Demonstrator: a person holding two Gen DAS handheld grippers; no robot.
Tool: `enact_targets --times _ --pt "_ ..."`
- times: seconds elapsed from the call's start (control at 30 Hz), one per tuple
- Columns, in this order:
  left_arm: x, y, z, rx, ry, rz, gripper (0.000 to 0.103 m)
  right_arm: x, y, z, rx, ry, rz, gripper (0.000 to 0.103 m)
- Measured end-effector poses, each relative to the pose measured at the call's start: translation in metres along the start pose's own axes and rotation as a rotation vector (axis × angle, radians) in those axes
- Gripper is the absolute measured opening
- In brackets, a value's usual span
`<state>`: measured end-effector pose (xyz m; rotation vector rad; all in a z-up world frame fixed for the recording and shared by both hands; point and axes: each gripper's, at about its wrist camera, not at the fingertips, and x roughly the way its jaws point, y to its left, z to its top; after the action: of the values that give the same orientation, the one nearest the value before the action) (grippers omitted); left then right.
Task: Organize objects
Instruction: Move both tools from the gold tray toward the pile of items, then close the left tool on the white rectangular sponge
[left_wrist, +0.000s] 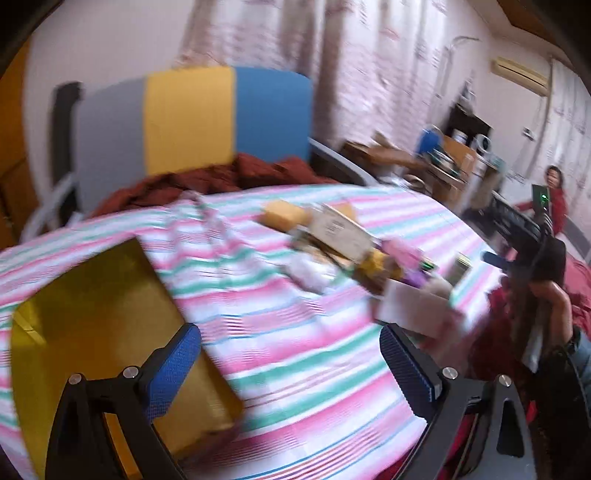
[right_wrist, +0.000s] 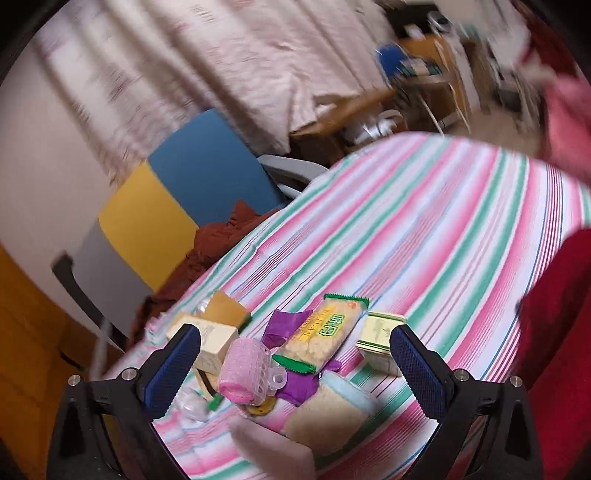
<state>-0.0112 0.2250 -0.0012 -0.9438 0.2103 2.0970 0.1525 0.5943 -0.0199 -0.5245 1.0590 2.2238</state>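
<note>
The left gripper (left_wrist: 291, 363) hangs over the striped cloth (left_wrist: 295, 332) with its jaws wide apart and nothing between them; its blue pads (left_wrist: 170, 365) touch no object. At 9 o'clock from it lies a yellow box (left_wrist: 92, 325), open side up, resting on the cloth. The clutter (left_wrist: 343, 243) lies at 1 o'clock from this gripper, well apart from it; the left view is blurred, so single items there cannot be told. The right gripper (right_wrist: 295, 363) also stands with jaws apart, empty, above the clutter. Between its fingers in the right view lie a pink roller (right_wrist: 245, 371), a snack pack (right_wrist: 325, 334) with green ends resting on a purple wrapper (right_wrist: 284, 325), and a beige box (right_wrist: 214, 341) at 10 o'clock near the left pad. A green-edged carton (right_wrist: 378, 338) sits just beside the right pad at 2 o'clock. A pale sponge (right_wrist: 325, 417) lies at 6 o'clock. Beyond the table, a chair (right_wrist: 177, 206) with grey, yellow and blue panels holds a rust-red cloth (right_wrist: 218, 236).
</note>
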Motion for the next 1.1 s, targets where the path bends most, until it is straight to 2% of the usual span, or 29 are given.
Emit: enact_targets --times 0.17,0.3,0.43,0.63,0.8,0.9,0.97,1.1 --pt "0.056 -0.030 0.007 -0.108 0.179 -0.232 0.097 0.000 -0.001 -0.002 0.042 -0.010 0.047 0.103" --pt "0.096 -0.053 0.009 -0.201 0.293 -0.343 0.097 0.000 0.004 -0.006 0.012 -0.001 0.079 0.103" --pt "0.128 -0.072 0.004 -0.321 0.394 -0.421 0.097 0.001 0.004 -0.006 0.009 0.006 0.112 0.103" --pt "0.166 -0.081 0.002 -0.477 0.438 -0.452 0.097 0.002 0.002 -0.007 0.018 0.014 0.151 0.103" --pt "0.187 -0.089 0.005 -0.570 0.441 -0.418 0.097 0.005 0.003 -0.008 0.014 0.024 0.162 0.103" --pt "0.193 -0.093 0.006 -0.551 0.436 -0.390 0.096 0.005 0.001 -0.008 0.027 0.027 0.159 0.103" --pt "0.192 -0.095 0.006 -0.530 0.429 -0.377 0.091 0.006 0.000 -0.008 0.033 0.028 0.158 0.103" --pt "0.191 -0.092 0.005 -0.484 0.438 -0.344 0.074 0.007 -0.004 -0.007 0.055 0.037 0.157 0.103"
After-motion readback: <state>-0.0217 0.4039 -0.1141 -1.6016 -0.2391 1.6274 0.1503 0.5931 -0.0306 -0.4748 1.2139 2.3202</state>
